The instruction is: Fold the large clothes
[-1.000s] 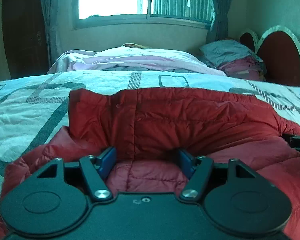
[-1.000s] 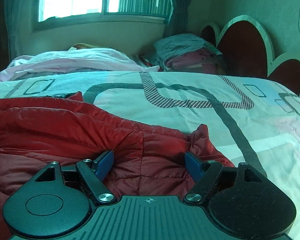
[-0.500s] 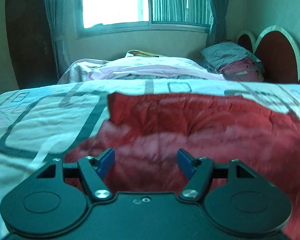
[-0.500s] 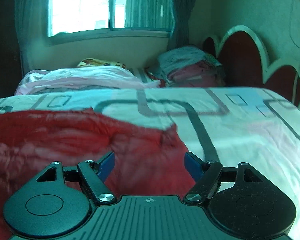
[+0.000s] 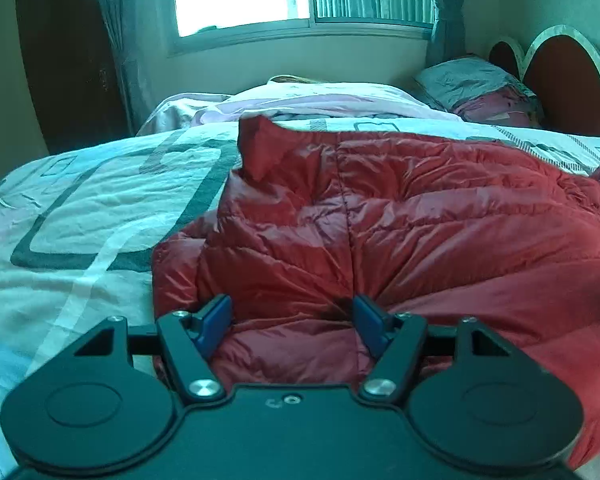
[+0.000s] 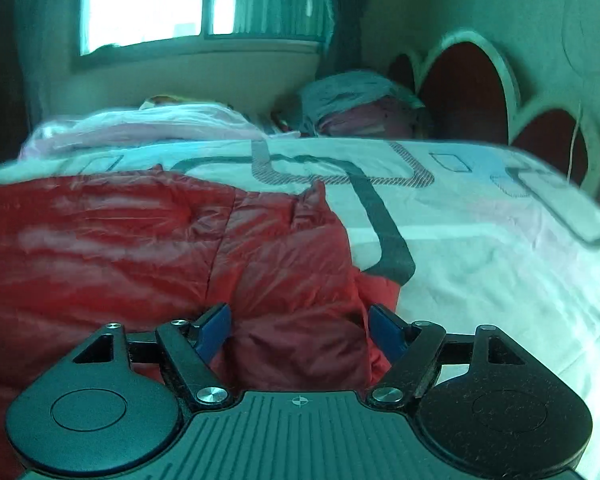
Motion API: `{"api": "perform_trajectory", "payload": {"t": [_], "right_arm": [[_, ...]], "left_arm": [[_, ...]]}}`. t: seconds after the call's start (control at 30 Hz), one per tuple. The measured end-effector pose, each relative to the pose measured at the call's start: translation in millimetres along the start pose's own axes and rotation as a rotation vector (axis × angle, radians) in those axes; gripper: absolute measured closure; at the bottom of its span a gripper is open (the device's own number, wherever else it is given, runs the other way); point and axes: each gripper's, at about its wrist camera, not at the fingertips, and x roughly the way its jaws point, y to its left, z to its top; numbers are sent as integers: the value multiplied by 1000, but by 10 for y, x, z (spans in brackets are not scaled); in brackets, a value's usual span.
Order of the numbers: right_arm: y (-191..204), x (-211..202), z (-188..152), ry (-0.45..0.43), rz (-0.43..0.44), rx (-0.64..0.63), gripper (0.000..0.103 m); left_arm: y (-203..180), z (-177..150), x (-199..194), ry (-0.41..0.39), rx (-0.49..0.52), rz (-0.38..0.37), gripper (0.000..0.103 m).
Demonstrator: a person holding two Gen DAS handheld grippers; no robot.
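The right-wrist view was smeared with motion blur, and each camera cut off part of the puffy red quilted jacket (image 5: pixel 380 232). It lay crumpled on the white bedspread with grey looping lines (image 5: pixel 80 216), one corner sticking up at its far edge. The left gripper (image 5: pixel 292 326) had just been widening, its blue pads (image 5: pixel 216 320) apart around a fold of jacket. The right gripper (image 6: pixel 300 330) likewise stood wide around bunched fabric; whether either pinched it was unclear.
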Motion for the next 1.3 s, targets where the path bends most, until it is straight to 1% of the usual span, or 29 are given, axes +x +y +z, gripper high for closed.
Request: {"api": "perform_trajectory", "payload": {"t": [0.07, 0.17, 0.2, 0.27, 0.3, 0.4, 0.47, 0.53, 0.57, 0.67, 0.73, 0.8, 0.93, 1.0, 1.1, 1.23, 1.3], "right_arm": [[-43, 45, -29, 6, 11, 19, 27], [-70, -4, 60, 36, 13, 50, 27], [-89, -74, 98, 30, 11, 57, 27], [-98, -266, 101, -7, 12, 58, 27], [-102, -344, 81, -9, 14, 52, 27], [-90, -532, 27, -3, 11, 55, 27], [-52, -671, -9, -12, 12, 54, 27], [7, -769, -72, -12, 15, 29, 27], [27, -772, -110, -5, 10, 20, 27], [41, -640, -253, 52, -30, 12, 27], [11, -582, -281, 84, -31, 39, 27], [-13, -677, -242, 80, -38, 73, 27], [-47, -879, -230, 66, -29, 95, 27], [-65, -941, -239, 86, -8, 127, 27], [-65, -1021, -303, 116, 20, 170, 27], [-67, -1100, -385, 138, 33, 195, 27], [-73, -1124, -436, 156, 44, 210, 27]], "left_arm": [[57, 7, 53, 13, -19, -15, 28], [77, 68, 14, 30, -15, -13, 29], [85, 84, -49, 27, -19, -10, 32], [122, 75, -181, 10, -44, -31, 28], [144, 50, -245, 5, -51, -45, 28], [169, -14, -387, -9, -48, -49, 28], [182, -56, -469, -16, -47, -73, 28], [206, -138, -460, -1, -23, -55, 28], [224, -186, -420, 12, -10, -53, 26], [285, -267, -332, 26, -31, -70, 23], [286, -242, -344, 40, -41, -65, 24], [295, -202, -401, 55, -51, -65, 26], [377, -184, -506, 96, -99, -86, 22], [431, -191, -545, 126, -141, -104, 18], [484, -227, -613, 158, -199, -137, 16], [482, -259, -691, 167, -223, -150, 15], [517, -274, -729, 182, -264, -160, 15]]}}
